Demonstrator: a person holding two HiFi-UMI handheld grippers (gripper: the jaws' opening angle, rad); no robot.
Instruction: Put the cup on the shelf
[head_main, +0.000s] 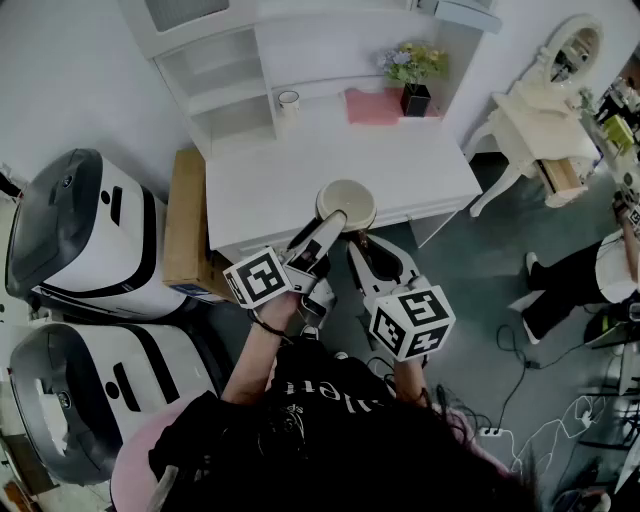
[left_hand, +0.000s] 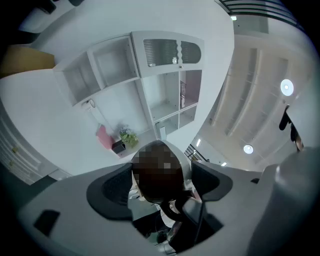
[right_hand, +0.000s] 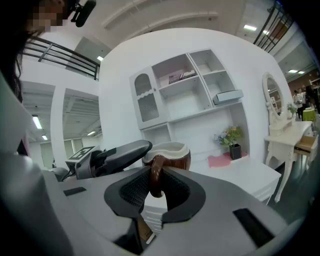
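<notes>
Two pairs of tongs are hovering close in front of the person, over the near edge of the table (head_main: 300, 170). The right tongs (head_main: 360, 238) are pinching together on the looped handle (right_hand: 156, 176) of the cup (head_main: 347, 203), with the ribbed pads (right_hand: 134, 189) pressing on its two sides. The brown cup with its cream lining is sitting upright at their tips, mouth facing up. The left tongs (head_main: 328, 240) are standing wide apart with nothing between them. One of their fingers (right_hand: 125, 150) is reaching toward the cup's rim from the left. It is lying just beside the rim, and I cannot tell whether it is touching. The cup is either hanging just over the table's front edge or resting on it, and the views are not settling which.

Farther back, a small white jar (head_main: 289, 100), a pink cloth (head_main: 372, 105) and a potted plant (head_main: 414, 82) are standing at the rear of the table. Behind them the white shelf (head_main: 232, 88) is rising with its open compartments, and the ones nearest the tabletop are looking empty.

Judging from this, the pick-up is looking done, since the cup is being gripped firmly by its handle. The carry across the table, the set-down in a shelf compartment and the release are all remaining.
</notes>
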